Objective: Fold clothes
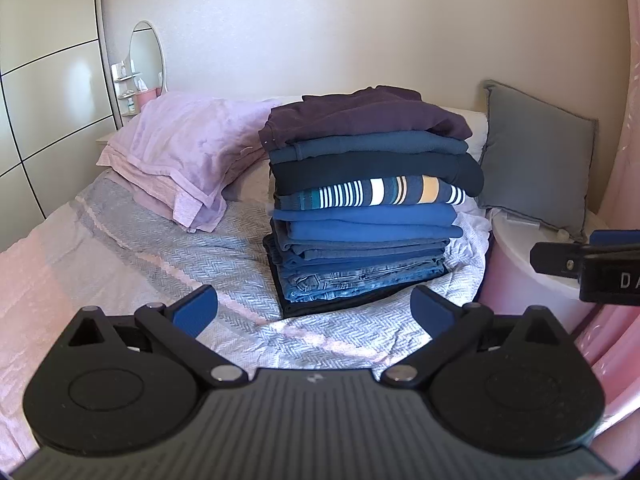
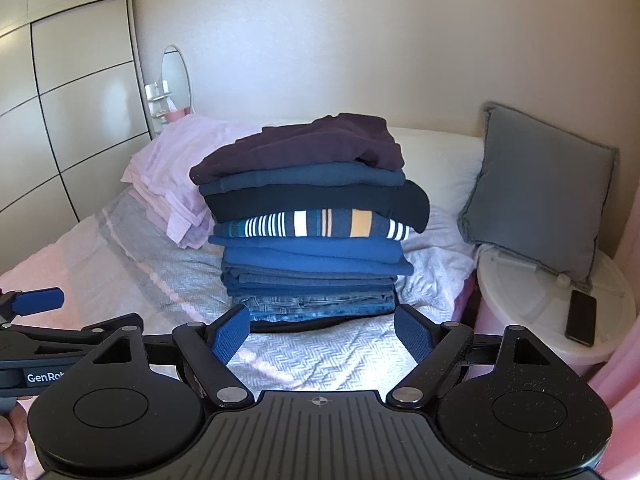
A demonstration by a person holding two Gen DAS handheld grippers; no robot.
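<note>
The bed (image 1: pixel 132 264) filled most of both views, its herringbone cover running to the right edge, where it dropped beside a white round stand (image 2: pixel 532 292). A wardrobe (image 1: pixel 48 92) closed off the left side, and a bare wall rose behind. On the bed the cover lay open to the left of the stack and in front of it, up to the grippers; to the stack's right only a narrow strip of cover showed before the edge.

The stack (image 1: pixel 368 200) of folded clothes sat on the bed near its right edge: a purple top (image 2: pixel 304 148) uppermost, dark blue pieces under it, a striped shirt (image 1: pixel 380 194) in the middle, blue pieces below that, and jeans (image 2: pixel 316 304) near the bottom. The layers lay roughly square, the purple one overhanging to the left. Lilac pillows (image 1: pixel 184 148) sat just beside the stack on its left, close to it or touching. A grey cushion (image 2: pixel 536 196) leaned upright on the stand, and a phone (image 2: pixel 581 317) lay flat there.

The left gripper (image 1: pixel 316 312) hung over the cover in front of the stack with its jaws spread wide, holding nothing and touching nothing. The right gripper (image 2: pixel 322 332) stood likewise, jaws wide apart and empty, short of the stack's bottom edge. A hand (image 2: pixel 14 440) showed at the lower left corner of the right view.
</note>
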